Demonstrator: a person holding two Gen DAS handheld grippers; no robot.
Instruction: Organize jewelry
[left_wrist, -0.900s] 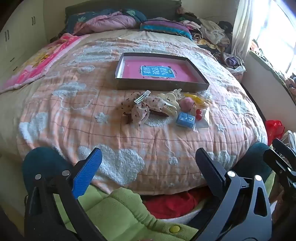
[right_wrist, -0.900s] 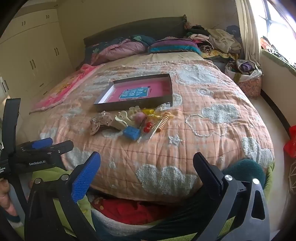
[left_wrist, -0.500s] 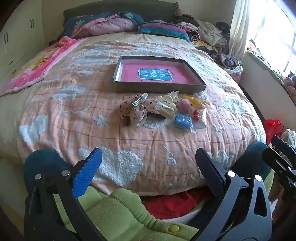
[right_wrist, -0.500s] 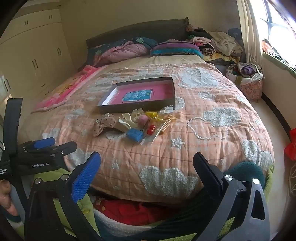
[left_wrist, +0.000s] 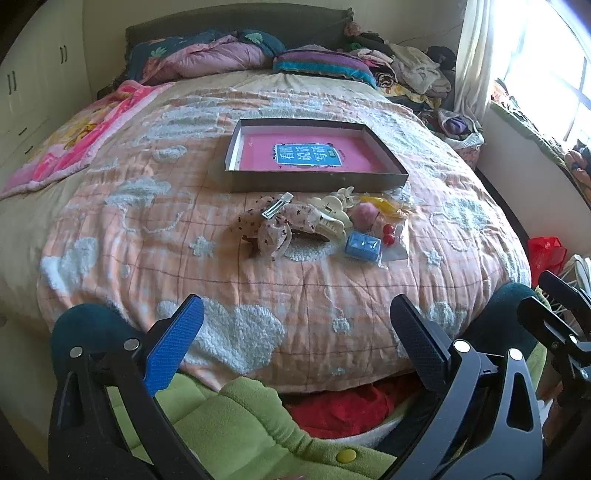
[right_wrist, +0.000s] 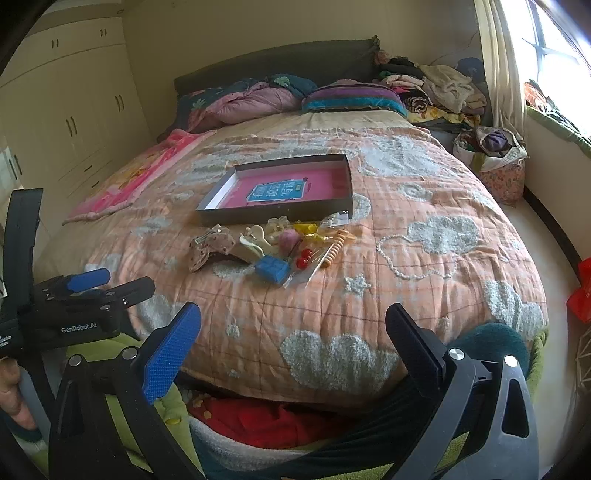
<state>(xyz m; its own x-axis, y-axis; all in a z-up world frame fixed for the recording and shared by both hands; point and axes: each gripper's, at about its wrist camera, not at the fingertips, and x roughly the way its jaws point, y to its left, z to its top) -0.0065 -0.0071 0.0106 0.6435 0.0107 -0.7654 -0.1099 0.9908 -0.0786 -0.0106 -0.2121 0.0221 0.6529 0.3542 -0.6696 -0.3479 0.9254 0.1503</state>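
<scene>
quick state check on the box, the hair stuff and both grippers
box: lidless, nothing inside, flat on quilt
hair accessories: loose pile beside box, none inside
left gripper: open, holding nothing
right gripper: open, holding nothing

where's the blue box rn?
The blue box lies on the quilt at the near edge of the accessory pile, beside the red beads, in front of the tray.

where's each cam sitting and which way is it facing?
Left wrist: on left gripper, fingers open, tilted down at the bed's foot; tray ahead; right gripper at right edge.
Right wrist: on right gripper, fingers open, same aim; left gripper and a hand at left.
Shared: tray, hair-accessory pile, quilt.
</scene>
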